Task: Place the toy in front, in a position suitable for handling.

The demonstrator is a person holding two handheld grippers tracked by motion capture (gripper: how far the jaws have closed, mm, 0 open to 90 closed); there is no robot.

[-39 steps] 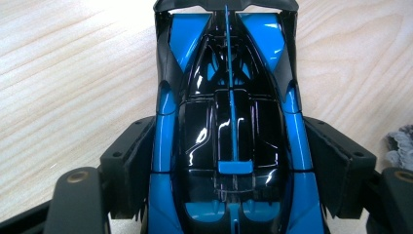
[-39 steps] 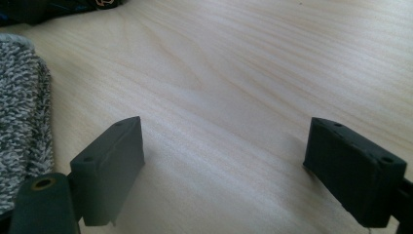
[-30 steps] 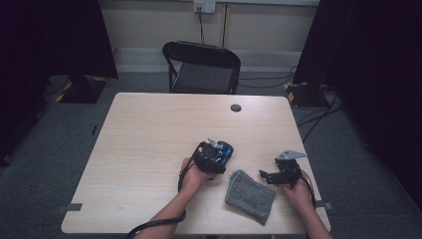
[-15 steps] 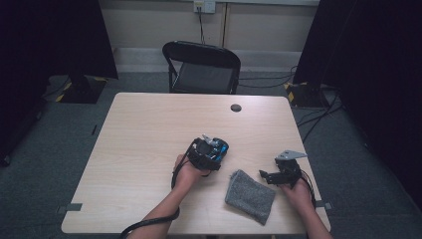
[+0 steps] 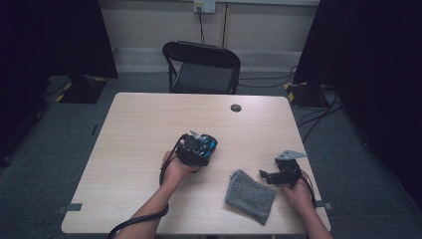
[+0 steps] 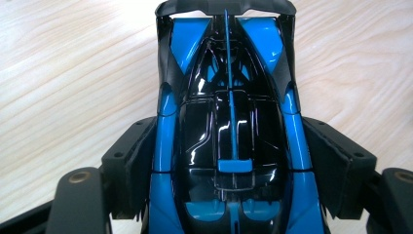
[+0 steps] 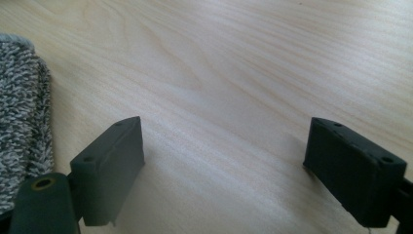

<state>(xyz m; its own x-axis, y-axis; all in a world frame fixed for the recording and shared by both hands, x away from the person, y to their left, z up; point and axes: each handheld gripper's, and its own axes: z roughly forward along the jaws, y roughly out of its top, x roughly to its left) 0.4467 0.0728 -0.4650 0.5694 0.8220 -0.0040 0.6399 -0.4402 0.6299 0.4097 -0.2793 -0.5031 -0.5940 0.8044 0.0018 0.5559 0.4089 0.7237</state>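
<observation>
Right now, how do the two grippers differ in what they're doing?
The left gripper is shut on the blue and black toy car, pads against both its sides; the right gripper is open with bare table between its jaws. In the high view the left gripper sits near the table's middle, the right gripper near the right edge, beside the grey cloth. Both are hand-held over the same wooden table.

Black folding chair (image 5: 201, 67) behind wooden table (image 5: 139, 129), wall socket (image 5: 204, 6) above
</observation>
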